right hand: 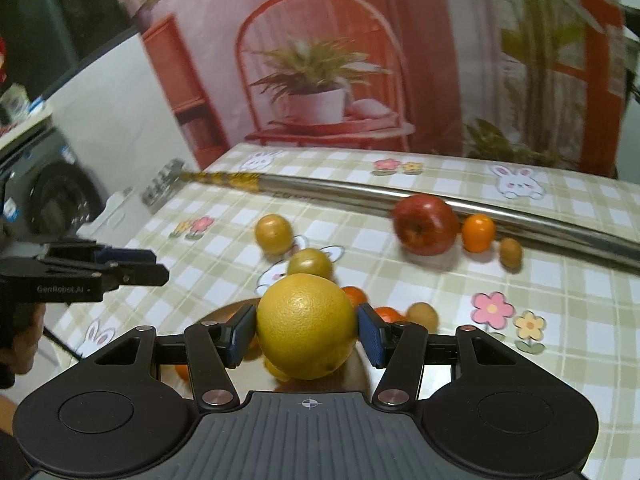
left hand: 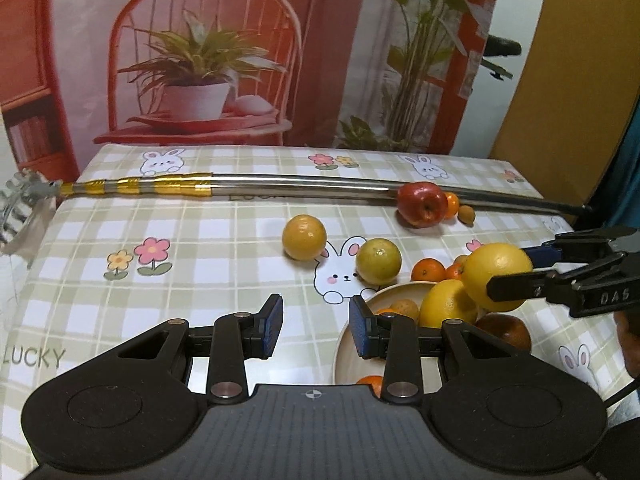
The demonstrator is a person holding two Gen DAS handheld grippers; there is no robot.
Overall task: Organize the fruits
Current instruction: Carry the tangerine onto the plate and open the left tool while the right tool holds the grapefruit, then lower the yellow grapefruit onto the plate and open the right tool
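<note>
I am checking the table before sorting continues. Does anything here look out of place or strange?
Yes. A long metal pole with gold bands lies across the far side of the table, among the fruit. The red apple rests against it. It is no fruit and belongs elsewhere.

The large yellow citrus fruit (right hand: 306,324) between my blue ribbed rubber-like pads (right hand: 370,334) has a dimpled, slightly glossy peel. The long polished metal pole (left hand: 304,185) shines bright; the round red apple (left hand: 422,204) is smooth and glossy. The checked bunny-print tablecloth (left hand: 200,280) looks smooth with a faint sheen.
</note>
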